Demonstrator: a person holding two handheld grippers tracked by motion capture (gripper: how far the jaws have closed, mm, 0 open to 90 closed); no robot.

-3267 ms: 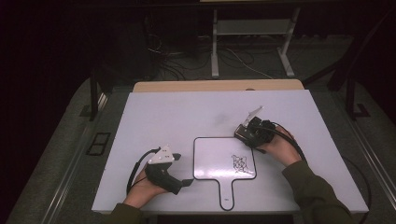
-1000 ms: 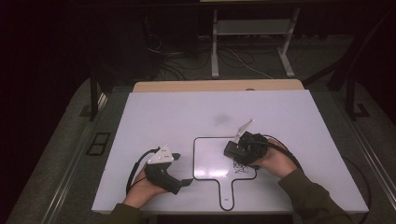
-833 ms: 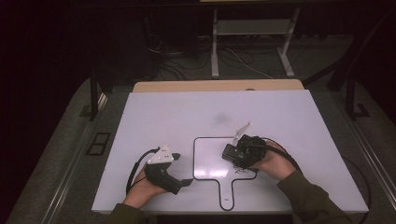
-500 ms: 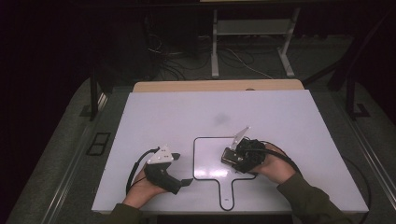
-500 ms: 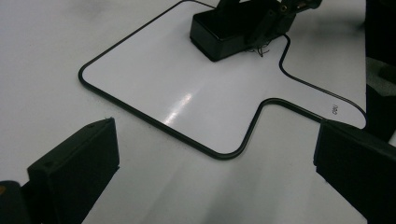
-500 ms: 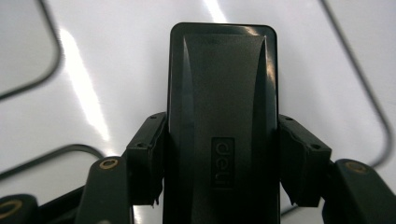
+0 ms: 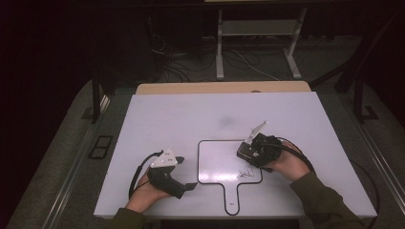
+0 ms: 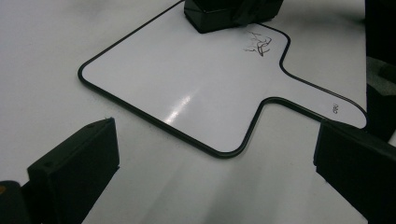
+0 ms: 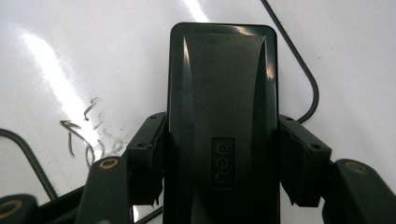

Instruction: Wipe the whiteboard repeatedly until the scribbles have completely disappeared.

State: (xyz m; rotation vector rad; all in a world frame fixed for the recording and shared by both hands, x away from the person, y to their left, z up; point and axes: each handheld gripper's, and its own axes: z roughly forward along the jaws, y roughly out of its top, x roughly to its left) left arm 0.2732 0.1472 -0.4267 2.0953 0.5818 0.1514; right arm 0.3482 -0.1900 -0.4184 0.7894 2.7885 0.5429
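The right gripper, its jaws clenched on the black eraser, has slid left across the whiteboard. The scribble beside the eraser remains, so wiping isn't done. The left gripper rests with jaws released beside the whiteboard.

Eraser: near end cut off by bottom edge of right gripper view; underside against the whiteboard hidden. In left gripper view, eraser's top lost past upper edge. Scribble too small to read in high view. Small print on board handle illegible. Person's forearms cut by bottom edge.
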